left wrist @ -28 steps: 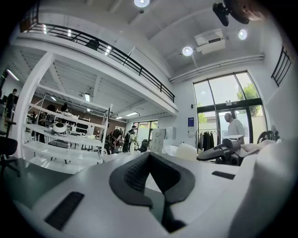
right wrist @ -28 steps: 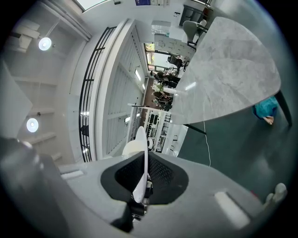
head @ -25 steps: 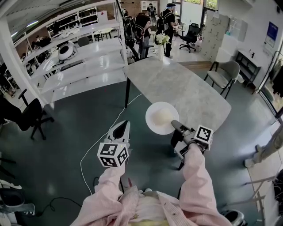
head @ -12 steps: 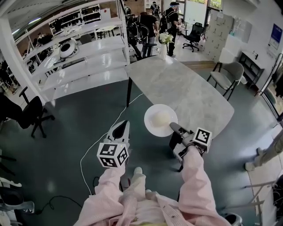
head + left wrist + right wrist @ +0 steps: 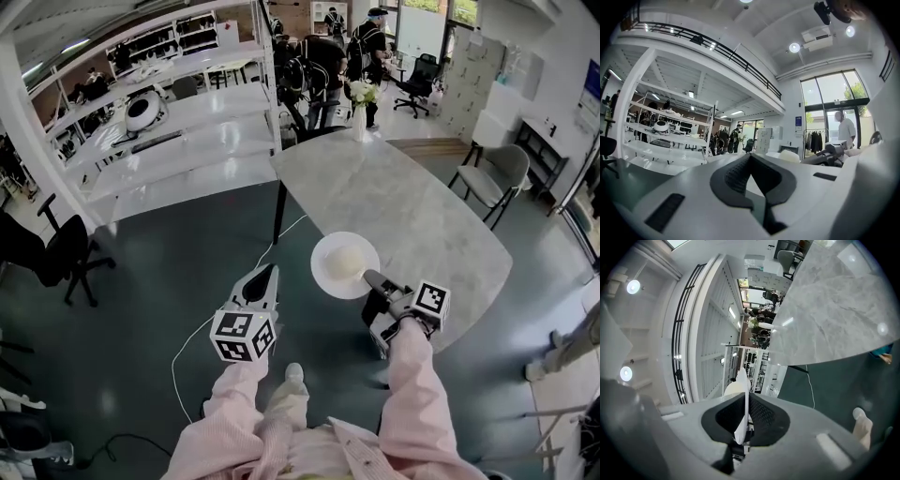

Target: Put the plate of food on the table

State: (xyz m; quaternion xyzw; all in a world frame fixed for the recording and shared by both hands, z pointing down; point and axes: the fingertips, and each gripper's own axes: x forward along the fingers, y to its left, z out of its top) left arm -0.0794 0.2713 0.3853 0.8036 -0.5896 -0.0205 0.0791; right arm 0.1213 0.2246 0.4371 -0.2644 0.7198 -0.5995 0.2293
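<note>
A white plate with a pale mound of food hangs level over the near left edge of the grey marble table. My right gripper is shut on the plate's near rim. In the right gripper view the plate's rim stands edge-on between the dark pads, with the food just beyond and the table above. My left gripper hovers over the green floor to the left of the plate; its jaws are shut with nothing in them.
A vase of flowers stands at the table's far end. A grey chair is at the right, white shelving at the left, a black office chair further left. A white cable lies on the floor. People stand in the background.
The table has come nearer and lower in the head view as the person walks toward it. A foot now shows below. The plate stays in the right gripper.
</note>
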